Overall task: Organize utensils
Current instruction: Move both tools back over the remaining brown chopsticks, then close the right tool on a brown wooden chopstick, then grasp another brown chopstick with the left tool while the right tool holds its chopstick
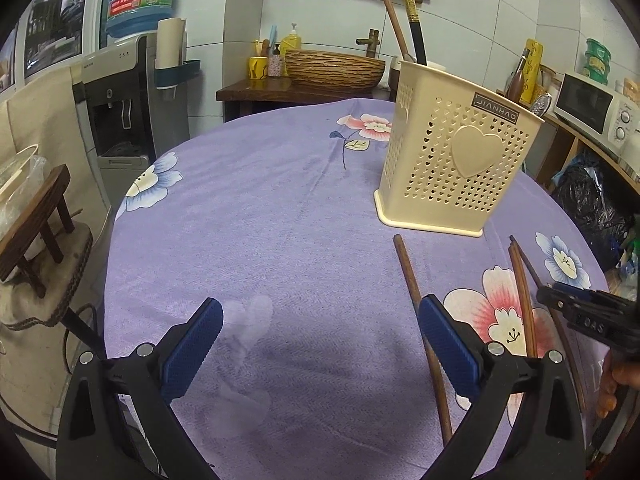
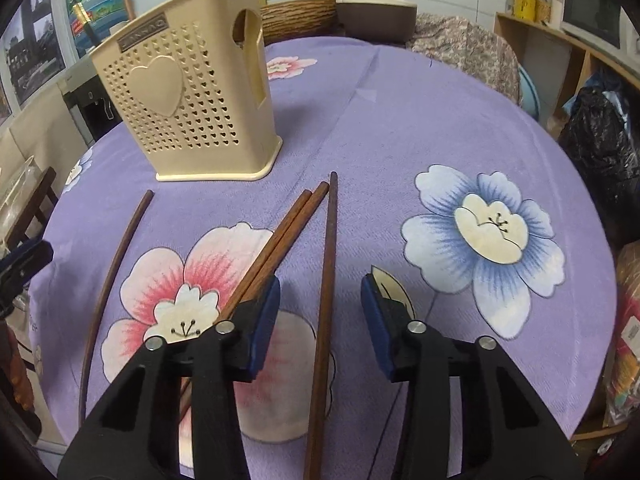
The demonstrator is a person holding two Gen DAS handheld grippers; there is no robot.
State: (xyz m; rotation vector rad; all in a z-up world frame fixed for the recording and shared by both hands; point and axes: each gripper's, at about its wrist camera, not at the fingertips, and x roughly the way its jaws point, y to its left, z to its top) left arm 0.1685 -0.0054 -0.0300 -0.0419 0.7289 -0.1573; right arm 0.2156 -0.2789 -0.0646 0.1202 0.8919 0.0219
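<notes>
A cream perforated utensil holder [image 1: 456, 152] with a heart stands on the purple flowered tablecloth [image 1: 260, 220]; it also shows in the right wrist view [image 2: 188, 92]. Utensil handles and a spoon [image 1: 541, 104] stick out of it. Several brown chopsticks lie on the cloth. My right gripper [image 2: 320, 312] is open, low over the cloth, with one chopstick [image 2: 326, 280] lying between its fingers and a pair [image 2: 276, 236] under its left finger. A single chopstick [image 2: 112, 276] lies further left. My left gripper [image 1: 320, 344] is open and empty, its right finger beside that chopstick [image 1: 416, 292].
A water dispenser [image 1: 124, 92] and a wooden stool [image 1: 36, 220] stand left of the table. A woven basin [image 1: 334, 70] and a wooden shelf sit behind it. A microwave [image 1: 592, 108] and a black bag [image 1: 592, 208] are to the right. A brown pot [image 2: 376, 8] sits at the far edge.
</notes>
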